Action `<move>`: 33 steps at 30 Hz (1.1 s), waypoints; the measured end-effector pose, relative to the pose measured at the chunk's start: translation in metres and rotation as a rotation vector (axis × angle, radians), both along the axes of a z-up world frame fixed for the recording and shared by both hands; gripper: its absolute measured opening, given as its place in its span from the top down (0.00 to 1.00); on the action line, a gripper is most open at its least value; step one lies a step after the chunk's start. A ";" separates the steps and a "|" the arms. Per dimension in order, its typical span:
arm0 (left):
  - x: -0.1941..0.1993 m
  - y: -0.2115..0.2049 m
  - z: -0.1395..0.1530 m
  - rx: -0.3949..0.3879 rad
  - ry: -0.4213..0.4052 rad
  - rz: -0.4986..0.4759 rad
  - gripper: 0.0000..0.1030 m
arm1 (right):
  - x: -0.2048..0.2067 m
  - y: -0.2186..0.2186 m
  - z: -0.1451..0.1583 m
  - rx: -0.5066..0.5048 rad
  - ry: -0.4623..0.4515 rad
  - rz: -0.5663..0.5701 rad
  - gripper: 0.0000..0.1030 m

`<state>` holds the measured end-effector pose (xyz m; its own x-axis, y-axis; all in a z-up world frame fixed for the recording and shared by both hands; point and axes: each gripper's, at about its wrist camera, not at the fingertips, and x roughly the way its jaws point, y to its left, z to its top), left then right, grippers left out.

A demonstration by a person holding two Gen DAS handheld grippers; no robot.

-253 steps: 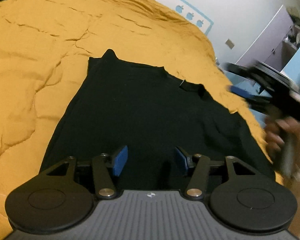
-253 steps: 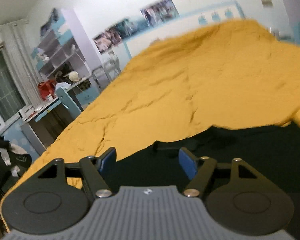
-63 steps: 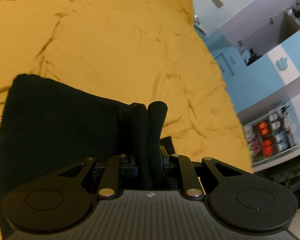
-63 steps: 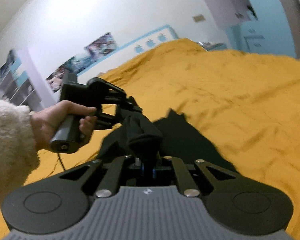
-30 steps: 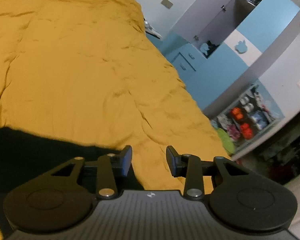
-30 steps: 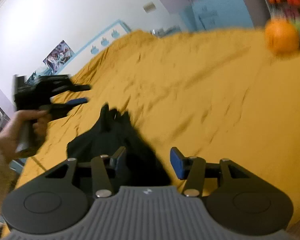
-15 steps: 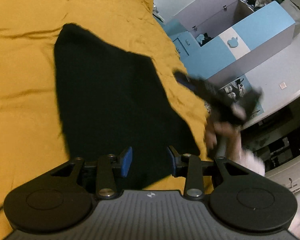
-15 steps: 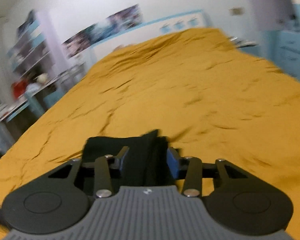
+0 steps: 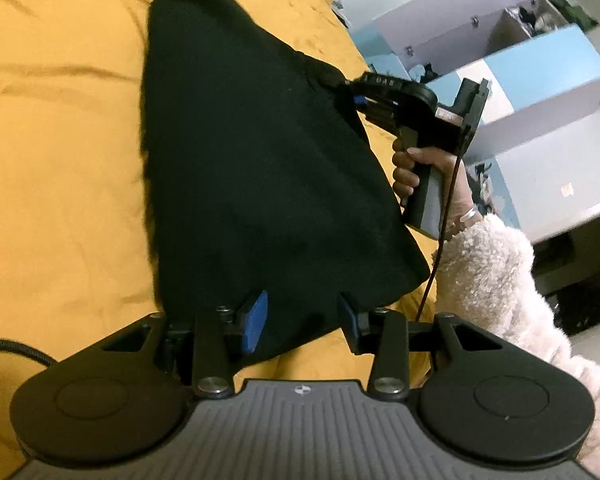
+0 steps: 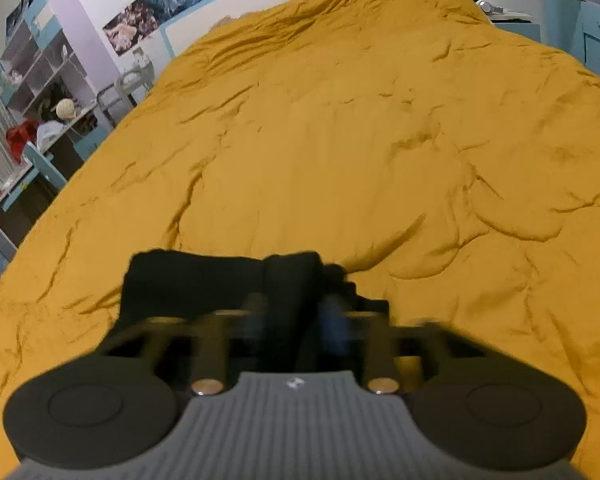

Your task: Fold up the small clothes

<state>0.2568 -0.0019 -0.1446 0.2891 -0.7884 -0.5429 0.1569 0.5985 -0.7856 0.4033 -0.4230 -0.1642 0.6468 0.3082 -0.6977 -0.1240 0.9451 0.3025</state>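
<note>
A black garment (image 9: 252,152) lies folded on the yellow bedspread (image 9: 60,160). My left gripper (image 9: 300,320) is open, its blue pads on either side of the garment's near edge. In the left wrist view my right gripper (image 9: 350,92) reaches into the garment's right edge, held by a hand in a fleecy sleeve. In the right wrist view the right gripper (image 10: 296,320) is blurred; its fingers stand close around a bunched fold of the black garment (image 10: 220,280). Whether they pinch it is unclear.
The yellow bedspread (image 10: 380,140) stretches far ahead. Blue and white cabinets (image 9: 520,60) stand beyond the bed's right side. Shelves and a cluttered desk (image 10: 40,100) stand to the left, with posters on the wall.
The right gripper's fingers have narrowed around the garment's fold and it now touches the garment's right edge. The left gripper has come closer to the near edge, still open.
</note>
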 end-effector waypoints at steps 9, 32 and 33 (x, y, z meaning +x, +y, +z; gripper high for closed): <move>-0.008 -0.001 0.001 0.012 -0.022 -0.006 0.53 | 0.005 -0.025 -0.036 0.077 0.040 -0.083 0.92; -0.015 0.007 0.022 0.022 0.029 0.072 0.49 | -0.263 -0.016 0.004 -0.120 -0.047 0.004 1.00; -0.018 0.016 0.030 0.028 0.008 0.102 0.46 | -0.264 -0.017 0.005 -0.114 -0.047 0.000 1.00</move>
